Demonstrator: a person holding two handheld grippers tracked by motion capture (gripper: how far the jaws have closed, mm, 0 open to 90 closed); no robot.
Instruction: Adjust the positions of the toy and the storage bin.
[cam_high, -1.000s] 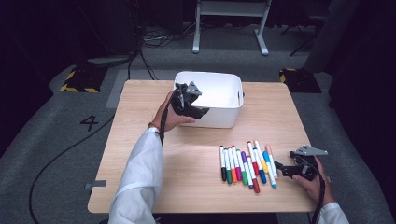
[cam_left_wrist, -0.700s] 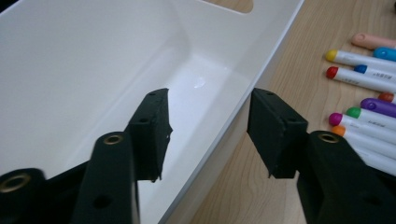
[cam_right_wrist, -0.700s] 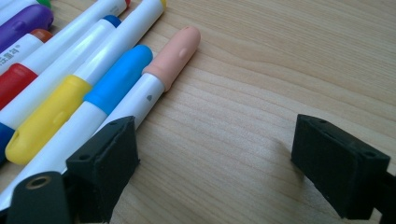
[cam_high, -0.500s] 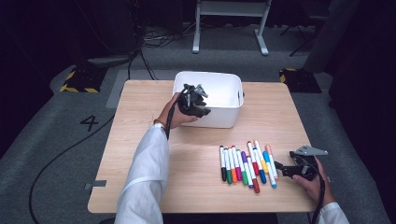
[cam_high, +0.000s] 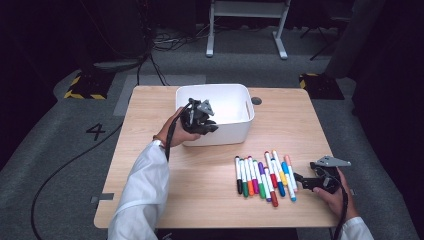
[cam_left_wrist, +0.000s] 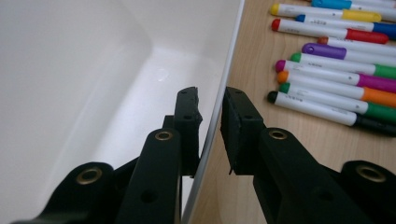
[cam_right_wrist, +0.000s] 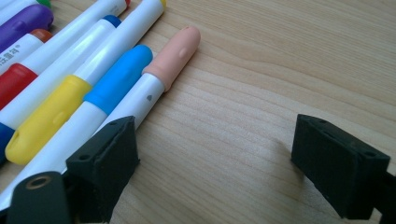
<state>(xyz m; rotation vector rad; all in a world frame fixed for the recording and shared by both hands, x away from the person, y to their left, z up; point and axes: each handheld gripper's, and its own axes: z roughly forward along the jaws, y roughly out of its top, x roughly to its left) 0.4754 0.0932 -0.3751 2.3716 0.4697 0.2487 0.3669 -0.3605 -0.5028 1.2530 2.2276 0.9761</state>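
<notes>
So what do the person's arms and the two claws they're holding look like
Both claws are black. The left claw has a grey three-cornered plate on top and a black cable trailing along a white sleeve. The right claw carries the same grey plate, with a cable running back past the hand. Their jaws are blocky, with brass-coloured rivets.

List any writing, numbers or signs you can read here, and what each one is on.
"4": a dark numeral on the grey floor, left of the table.
Small dark print on the white marker barrels: too small and blurred to read.
Print on one marker in the right gripper view: cut off, unreadable.
</notes>
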